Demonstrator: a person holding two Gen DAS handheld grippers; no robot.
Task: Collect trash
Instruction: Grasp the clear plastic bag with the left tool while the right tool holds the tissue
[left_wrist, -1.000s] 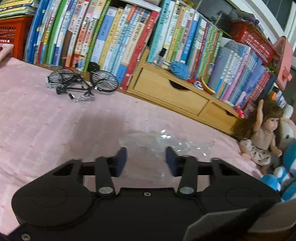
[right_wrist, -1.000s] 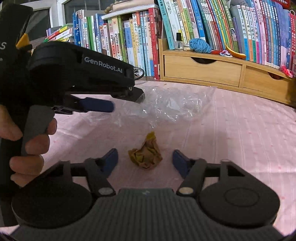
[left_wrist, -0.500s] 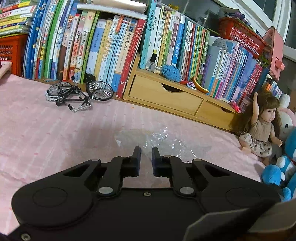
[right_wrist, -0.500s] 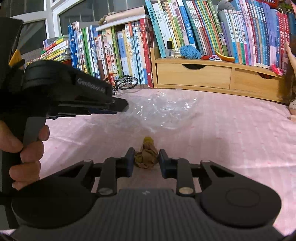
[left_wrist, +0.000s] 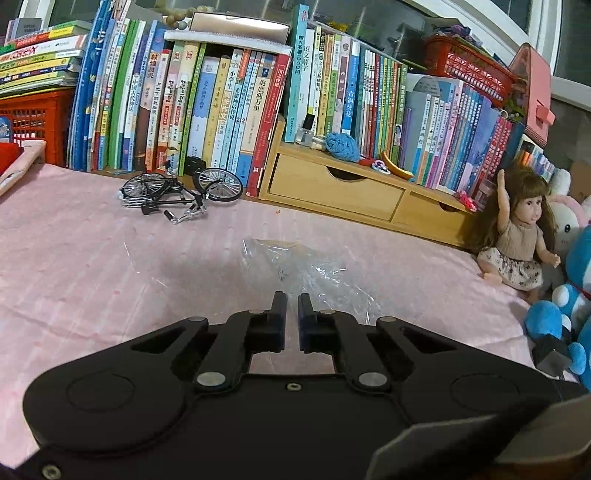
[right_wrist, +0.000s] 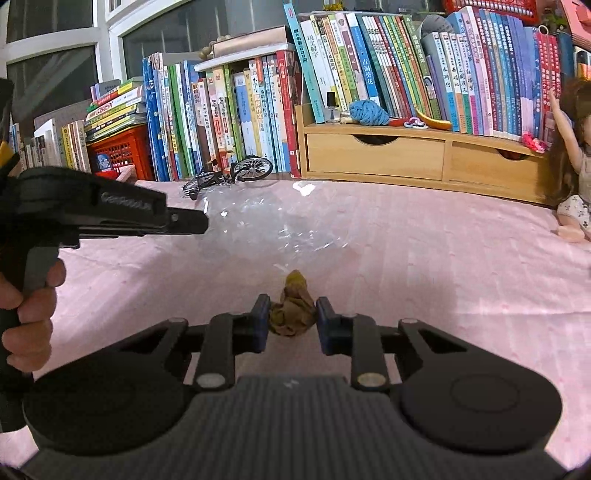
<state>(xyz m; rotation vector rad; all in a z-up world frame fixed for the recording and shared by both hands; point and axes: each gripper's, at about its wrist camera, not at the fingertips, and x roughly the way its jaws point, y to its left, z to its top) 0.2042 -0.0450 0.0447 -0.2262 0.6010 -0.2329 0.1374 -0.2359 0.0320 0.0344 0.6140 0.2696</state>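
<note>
A clear plastic bag (left_wrist: 314, 273) lies crumpled on the pink cloth (left_wrist: 92, 266), with one edge running in between my left gripper's fingers. My left gripper (left_wrist: 291, 301) is shut on that thin film, leaving only a narrow slit. In the right wrist view the left gripper (right_wrist: 199, 222) juts in from the left, held by a hand (right_wrist: 26, 317), with the bag (right_wrist: 266, 225) at its tip. A crumpled brown paper wad (right_wrist: 295, 291) sits pinched between the blue pads of my right gripper (right_wrist: 291, 301), just above the cloth.
A toy bicycle (left_wrist: 181, 192) lies by the row of books (left_wrist: 221, 110). A wooden drawer unit (left_wrist: 332, 192) stands behind the bag. A doll (left_wrist: 517, 236) and plush toys (left_wrist: 569, 295) sit at the right. A red crate (left_wrist: 33, 114) is at the far left.
Both grippers went from open to shut: the left closed on the bag's edge, the right on the brown wad. Both views have pulled back and tilted up.
</note>
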